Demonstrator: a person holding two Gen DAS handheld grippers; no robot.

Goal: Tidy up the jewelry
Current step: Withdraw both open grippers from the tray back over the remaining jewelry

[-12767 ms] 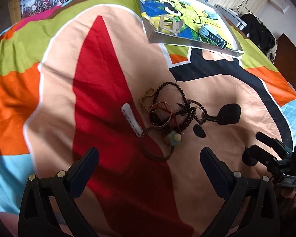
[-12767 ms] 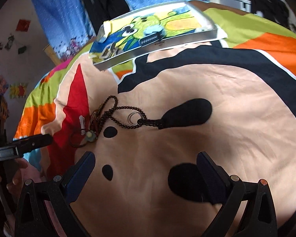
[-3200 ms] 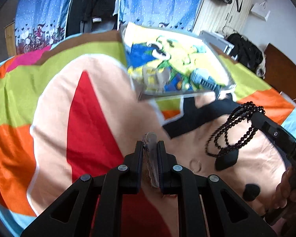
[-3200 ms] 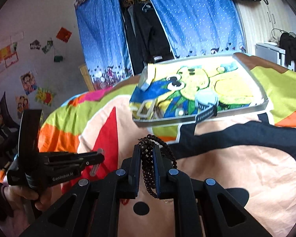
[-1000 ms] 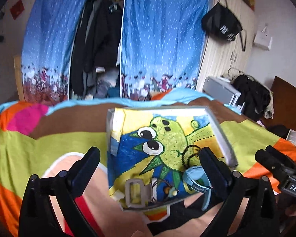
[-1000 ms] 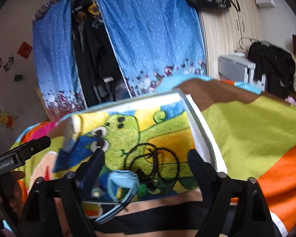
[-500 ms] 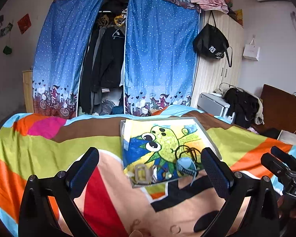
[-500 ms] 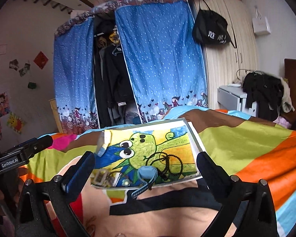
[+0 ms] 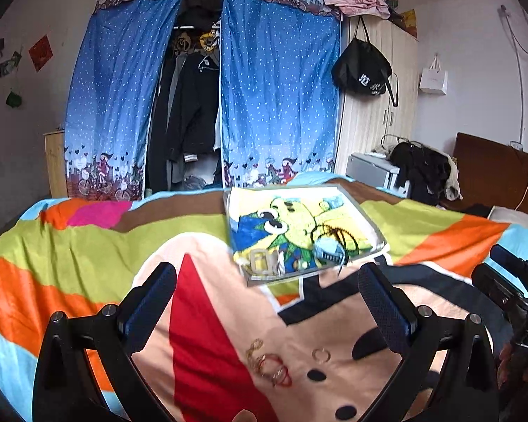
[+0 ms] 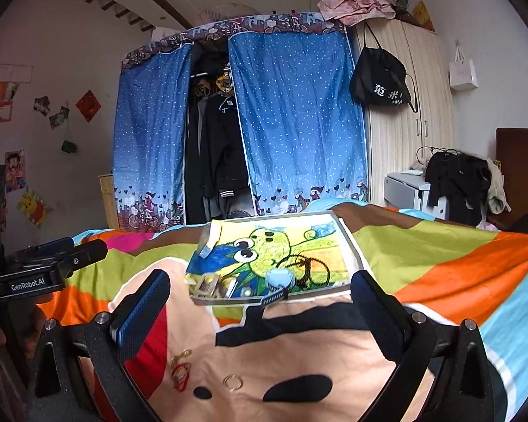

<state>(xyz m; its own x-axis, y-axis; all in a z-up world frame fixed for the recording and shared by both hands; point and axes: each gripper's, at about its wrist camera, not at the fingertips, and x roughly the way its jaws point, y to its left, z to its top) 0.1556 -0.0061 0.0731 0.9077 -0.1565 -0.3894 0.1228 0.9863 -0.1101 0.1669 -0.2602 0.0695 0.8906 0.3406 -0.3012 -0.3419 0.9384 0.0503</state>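
Observation:
A shallow tray (image 9: 376, 235) (image 10: 350, 246) with a green cartoon print lies on the blanket. In it are a black bead necklace (image 9: 336, 235) (image 10: 308, 267), a blue watch (image 9: 325, 251) (image 10: 278, 281), a pale buckle clip (image 9: 262, 260) (image 10: 204, 286) and small pieces. On the blanket nearer me lie a gold chain with red rings (image 9: 269, 364) (image 10: 179, 369) and a small silver ring (image 9: 321, 354) (image 10: 233, 383). My left gripper (image 9: 267, 311) is open and empty, held back above them. My right gripper (image 10: 258, 311) is open and empty too.
A colourful cartoon blanket (image 9: 88, 246) covers the bed. A blue curtained wardrobe (image 9: 200, 98) stands behind, a wooden cupboard with a black bag (image 9: 364, 70) to its right, and dark clothes on a white box (image 9: 419, 172).
Both grippers have pulled back and up from the tray, so it looks smaller and the loose chain and ring on the blanket come into view. Both stay open.

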